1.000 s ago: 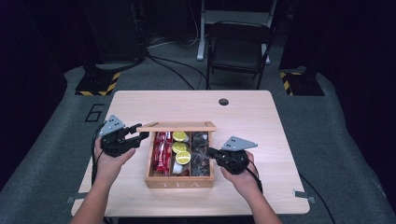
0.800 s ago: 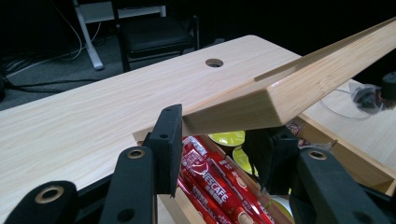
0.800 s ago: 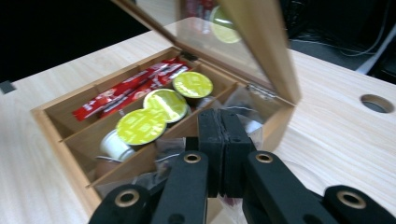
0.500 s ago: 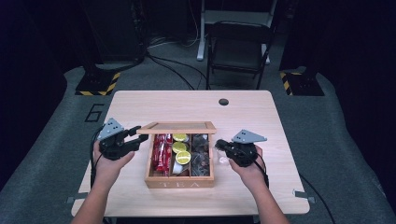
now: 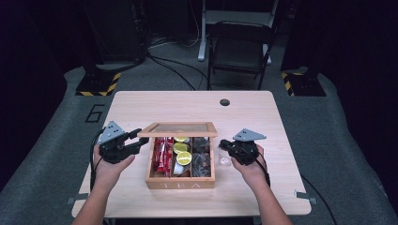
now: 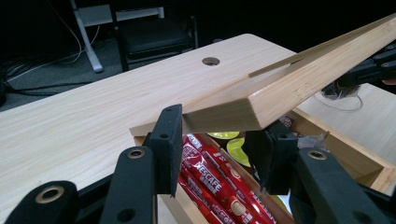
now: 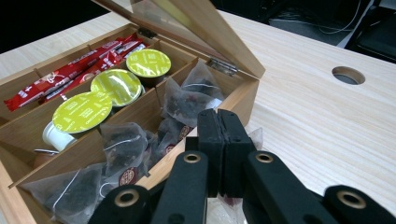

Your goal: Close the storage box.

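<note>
A wooden tea box (image 5: 180, 183) stands mid-table with its lid (image 5: 178, 127) raised at a tilt. My left gripper (image 5: 140, 141) is at the lid's left corner. In the left gripper view the jaws (image 6: 215, 126) are shut on that corner of the lid (image 6: 303, 79). Inside the box lie red coffee sticks (image 7: 70, 70), green-topped capsules (image 7: 116, 86) and dark tea bags (image 7: 187, 100). My right gripper (image 5: 223, 144) is just right of the box. Its jaws (image 7: 219, 116) are shut on a clear tea bag (image 7: 256, 136), which hangs low over the table (image 5: 224, 159).
A round cable hole (image 5: 225, 102) sits near the table's far edge. A dark folding chair (image 5: 239, 47) stands behind the table. Bare tabletop (image 5: 281, 126) stretches to the right of the box and along its far side.
My right gripper has moved right, from over the box's right compartment to beside the box, carrying a tea bag. The left gripper has stayed at the lid's left corner.
</note>
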{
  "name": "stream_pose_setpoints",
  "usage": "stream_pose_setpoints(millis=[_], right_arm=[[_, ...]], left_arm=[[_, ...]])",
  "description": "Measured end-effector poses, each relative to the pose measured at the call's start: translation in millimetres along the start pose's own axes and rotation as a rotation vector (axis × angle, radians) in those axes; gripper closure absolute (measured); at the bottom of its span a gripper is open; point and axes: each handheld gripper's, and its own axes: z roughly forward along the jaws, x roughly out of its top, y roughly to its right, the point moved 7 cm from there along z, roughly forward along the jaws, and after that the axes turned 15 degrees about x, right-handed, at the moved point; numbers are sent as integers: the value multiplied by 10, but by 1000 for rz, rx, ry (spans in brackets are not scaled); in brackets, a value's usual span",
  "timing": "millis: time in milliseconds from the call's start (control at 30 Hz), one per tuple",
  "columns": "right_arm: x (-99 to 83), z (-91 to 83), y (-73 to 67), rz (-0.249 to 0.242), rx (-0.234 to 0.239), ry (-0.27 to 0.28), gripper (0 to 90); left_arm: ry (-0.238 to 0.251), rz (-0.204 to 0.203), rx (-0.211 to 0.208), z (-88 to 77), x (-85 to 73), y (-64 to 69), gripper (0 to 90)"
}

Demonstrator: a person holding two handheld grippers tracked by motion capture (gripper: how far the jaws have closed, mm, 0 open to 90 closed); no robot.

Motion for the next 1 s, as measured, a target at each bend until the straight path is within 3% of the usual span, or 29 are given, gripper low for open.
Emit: stream_pose_setpoints(millis=[167, 300, 700, 1000], right_arm=[[-38, 23, -6, 12, -3, -13, 883], [-54, 16, 25, 9, -10, -18, 829], [-30, -23, 51, 15, -41, 6, 750], [69, -23, -72, 3, -29, 32, 627]], left_arm=[[-1, 1, -3, -3, 1, -1, 573], [-1, 2, -3, -2, 3, -2, 573], [5, 3, 0, -10, 15, 3, 571], [4, 7, 4, -14, 15, 5, 572]])
